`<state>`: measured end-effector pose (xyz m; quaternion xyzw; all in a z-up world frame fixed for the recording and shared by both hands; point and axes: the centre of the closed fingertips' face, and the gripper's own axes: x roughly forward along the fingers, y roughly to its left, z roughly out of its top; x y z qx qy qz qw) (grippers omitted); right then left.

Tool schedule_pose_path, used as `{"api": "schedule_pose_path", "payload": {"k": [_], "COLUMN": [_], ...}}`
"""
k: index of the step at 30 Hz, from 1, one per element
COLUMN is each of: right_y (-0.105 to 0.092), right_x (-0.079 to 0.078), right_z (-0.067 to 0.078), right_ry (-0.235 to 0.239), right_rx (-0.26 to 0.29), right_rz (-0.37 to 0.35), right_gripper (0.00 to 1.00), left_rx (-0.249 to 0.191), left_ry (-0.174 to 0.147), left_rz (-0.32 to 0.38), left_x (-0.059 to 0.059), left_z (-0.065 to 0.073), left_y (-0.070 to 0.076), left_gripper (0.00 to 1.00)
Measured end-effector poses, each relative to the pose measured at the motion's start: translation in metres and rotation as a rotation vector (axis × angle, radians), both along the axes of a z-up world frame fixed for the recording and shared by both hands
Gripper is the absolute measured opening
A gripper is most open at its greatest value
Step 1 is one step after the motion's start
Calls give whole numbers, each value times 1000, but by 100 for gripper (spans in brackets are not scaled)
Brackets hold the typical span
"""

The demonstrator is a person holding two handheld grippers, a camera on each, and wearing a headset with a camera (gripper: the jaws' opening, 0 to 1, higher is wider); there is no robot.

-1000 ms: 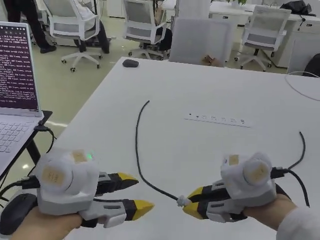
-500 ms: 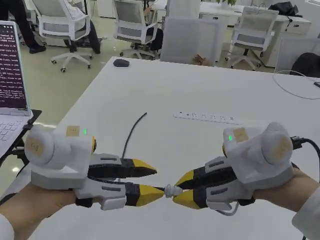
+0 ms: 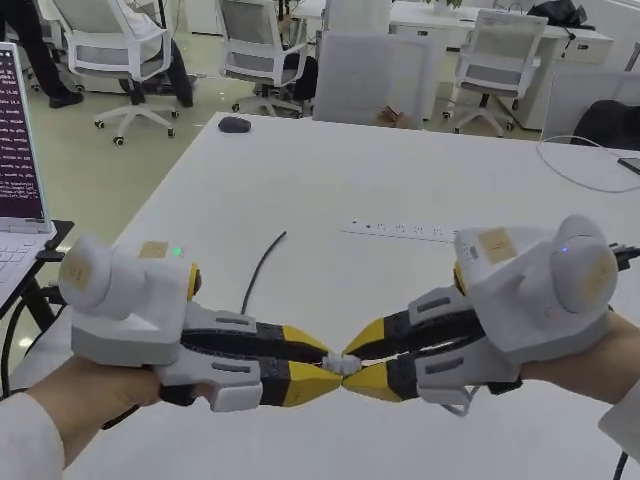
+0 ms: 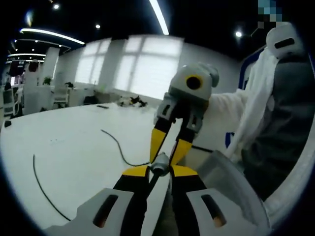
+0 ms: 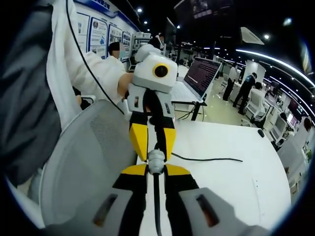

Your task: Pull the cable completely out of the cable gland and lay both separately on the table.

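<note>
Right, in the head view I am holding both tools tip to tip, low over the white worktop [image 3: 400, 170]. The right hand-held gripper [image 3: 362, 366] is clenching the pale cable gland [image 3: 345, 364]. The left hand-held gripper [image 3: 322, 368] is clamping, as far as I can judge, the black cable [image 3: 258, 268] just where it is entering the gland. The rest of the cable is trailing away across the worktop behind the left tool. I am planning to pull straight along the gland's axis, hands parting in one line. I am keeping the right grip firm so the gland is not twisting, and I am not bending the cable sideways at the mouth. If the left grip is slipping, re-gripping is looking wiser than yanking.

In the left gripper view the gland is sitting between my own yellow tips, with the other tool's tips meeting it from above. I cannot tell here which pads are bearing on what.

In the right gripper view a dark strand is running back between my own jaws behind the gland. I am judging that a tail has to slide through before the two are separate.

As for writing, the laptop screen [image 3: 18, 150] is showing lines too small to read. The marks on the power strip [image 3: 400, 231] and the wall posters [image 5: 101, 34] are likewise illegible, and I am seeing no brand.
</note>
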<state>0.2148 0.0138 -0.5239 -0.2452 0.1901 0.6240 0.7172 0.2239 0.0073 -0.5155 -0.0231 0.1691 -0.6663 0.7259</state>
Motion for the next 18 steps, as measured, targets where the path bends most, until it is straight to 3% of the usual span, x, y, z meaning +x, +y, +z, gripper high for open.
{"api": "schedule_pose_path", "payload": {"k": [3,7,8,10,11,13,14,15,18], "right_y": [0,0,1,-1,-1,-5,-5,-7,-6], "right_x": [1,2,1,4,6,11,10,10,10], "right_z": [1,5,10,18,26,33,34,33,32], "right_ry": [-6,-18,32,64,123,194,229,294,338], "right_rx": [1,63,116,194,269,352,367,380,408], "right_rz": [-1,2,-18,-44,-79,-128,-128,-134,-136], "right_gripper": [11,12,12,17,22,25,20,18,19], "left_rx": [-3,-17,-24,-42,-49,-67,-69,-75,-82], "left_ry": [7,-6,-16,-38,-60,-95,-104,-129,-134], "left_rz": [-3,-8,-9,-3,-13,-29,-31,-27,-32], "left_x": [0,2,1,1,0,-3,-4,-2,-3], "left_z": [2,5,7,12,14,19,20,22,25], "left_y": [0,2,2,3,4,5,5,4,4], "left_gripper": [17,16,16,16,16,16,16,16,16]}}
